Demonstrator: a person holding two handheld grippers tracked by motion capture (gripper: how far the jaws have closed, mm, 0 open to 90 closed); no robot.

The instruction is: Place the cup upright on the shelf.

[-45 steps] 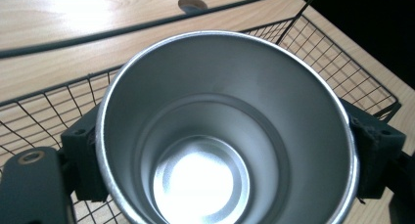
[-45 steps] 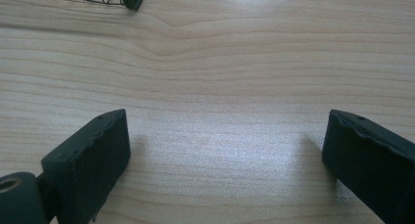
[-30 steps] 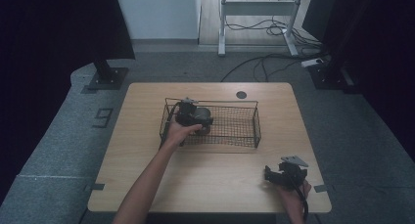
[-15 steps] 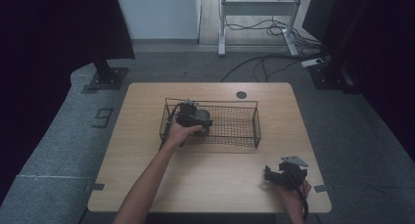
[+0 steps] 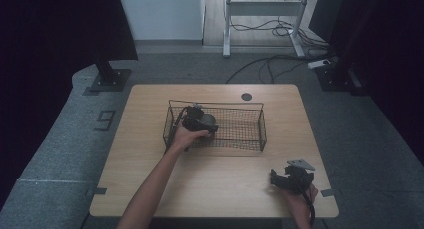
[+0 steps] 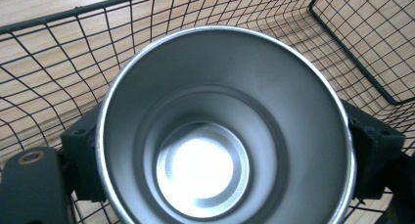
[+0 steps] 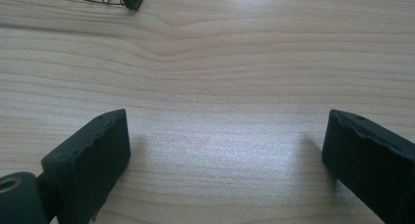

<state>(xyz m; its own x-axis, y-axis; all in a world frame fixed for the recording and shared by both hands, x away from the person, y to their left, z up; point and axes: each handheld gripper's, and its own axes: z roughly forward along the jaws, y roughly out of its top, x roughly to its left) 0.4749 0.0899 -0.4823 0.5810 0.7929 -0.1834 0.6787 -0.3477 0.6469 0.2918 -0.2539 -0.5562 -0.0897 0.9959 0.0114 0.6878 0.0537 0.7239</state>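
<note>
- Two black fingers (image 6: 83, 155) of the left gripper (image 5: 199, 120) clamp the steel cup (image 6: 225, 131) from outside, mouth toward the camera, inside the wire basket (image 5: 250, 141)'s left end
- Likely light, rigid and slick; a low grip on the wall seems safest
- Basket wires crowd close; lift clear of the rim
- Right gripper (image 5: 292, 178) rests open on the surface (image 5: 225, 174); ample bare room there

Silver cup (image 6: 225, 136) — black wire basket (image 6: 352, 43)
</note>
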